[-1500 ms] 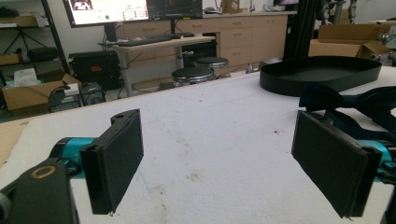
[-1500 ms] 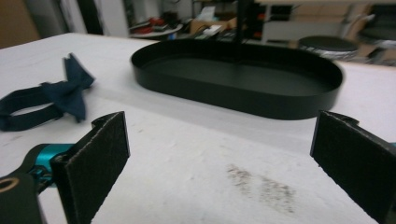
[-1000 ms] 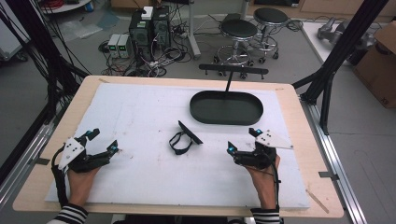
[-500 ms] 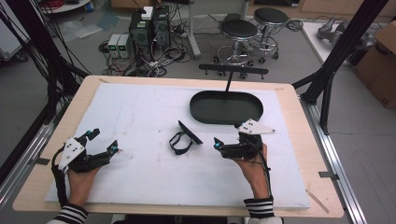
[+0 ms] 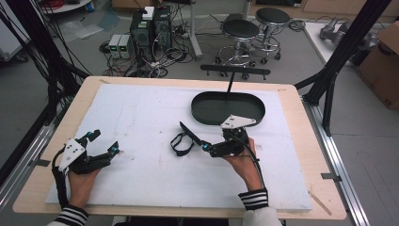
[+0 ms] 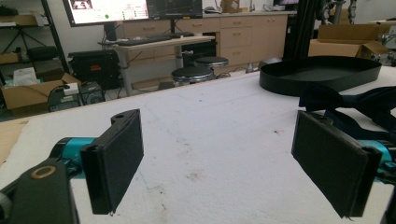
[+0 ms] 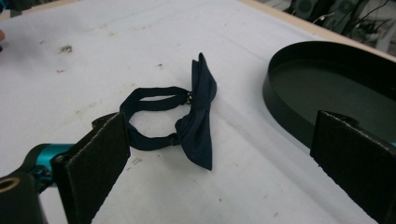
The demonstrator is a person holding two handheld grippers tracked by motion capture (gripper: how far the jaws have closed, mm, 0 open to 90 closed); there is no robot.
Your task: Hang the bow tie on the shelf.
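A dark navy bow tie point(image 5: 189, 135) with a looped strap lies flat on the white mat near the table's middle. In the right gripper view the bow tie point(image 7: 199, 112) sits just ahead of the jaws, between their lines. My right gripper point(image 5: 212, 144) is open, points left, and its tips are a short way from the tie without touching it. A black oval tray point(image 5: 198, 111) stands behind it, with nothing inside. At the near left my left gripper point(image 5: 105, 142) rests open on the mat, nothing between its jaws. The left gripper view shows the tie point(image 6: 369, 100) far to the right.
The white mat point(image 5: 141, 113) covers most of the wooden table point(image 5: 84, 84). A black T-shaped stand point(image 5: 234, 71) rises behind the tray. Stools, computer boxes and cables are on the floor beyond the far edge. Black frame posts flank both sides.
My right gripper has moved left and forward from the near right, turning until its open jaws face the bow tie. The left gripper and the tie have stayed put.
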